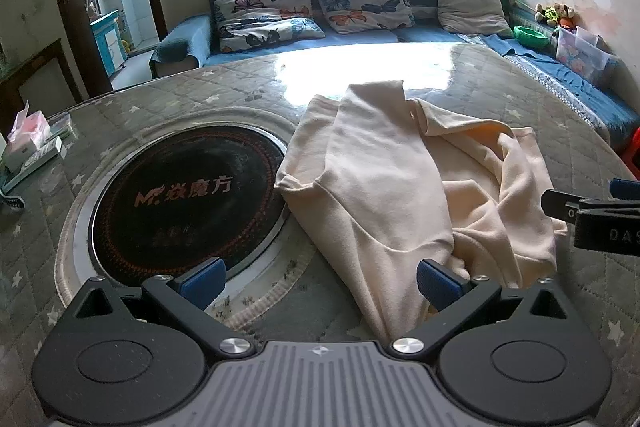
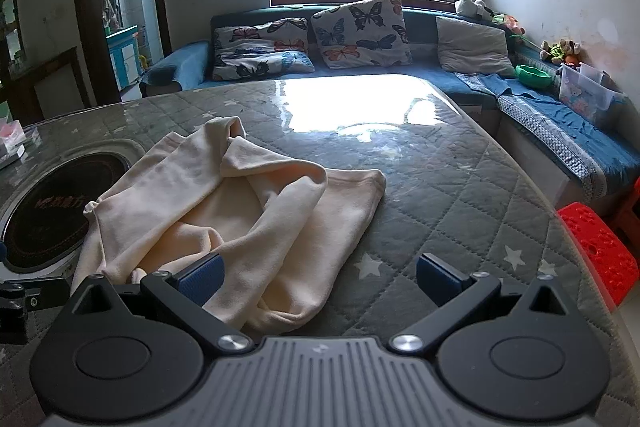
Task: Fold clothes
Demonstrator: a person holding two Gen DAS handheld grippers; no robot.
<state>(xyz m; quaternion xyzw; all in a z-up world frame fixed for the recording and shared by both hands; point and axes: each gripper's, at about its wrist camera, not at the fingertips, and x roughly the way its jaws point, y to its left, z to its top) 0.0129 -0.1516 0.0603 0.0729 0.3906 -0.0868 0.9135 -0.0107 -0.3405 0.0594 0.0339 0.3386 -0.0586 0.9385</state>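
Observation:
A cream garment (image 1: 400, 179) lies crumpled on the quilted grey table (image 1: 224, 99), partly folded over itself. It also shows in the right wrist view (image 2: 224, 203). My left gripper (image 1: 320, 279) is open and empty, just above the garment's near edge; its right finger (image 1: 438, 281) hangs over the cloth. My right gripper (image 2: 318, 277) is open and empty, with its left finger (image 2: 200, 277) over the garment's near hem. The right gripper also shows at the right edge of the left wrist view (image 1: 600, 215).
A round black cooktop (image 1: 184, 199) is set into the table left of the garment. A tissue box (image 1: 28, 139) sits at the table's far left. A blue sofa (image 1: 360, 35) with cushions runs behind. A red stool (image 2: 596, 247) stands right of the table (image 2: 460, 195).

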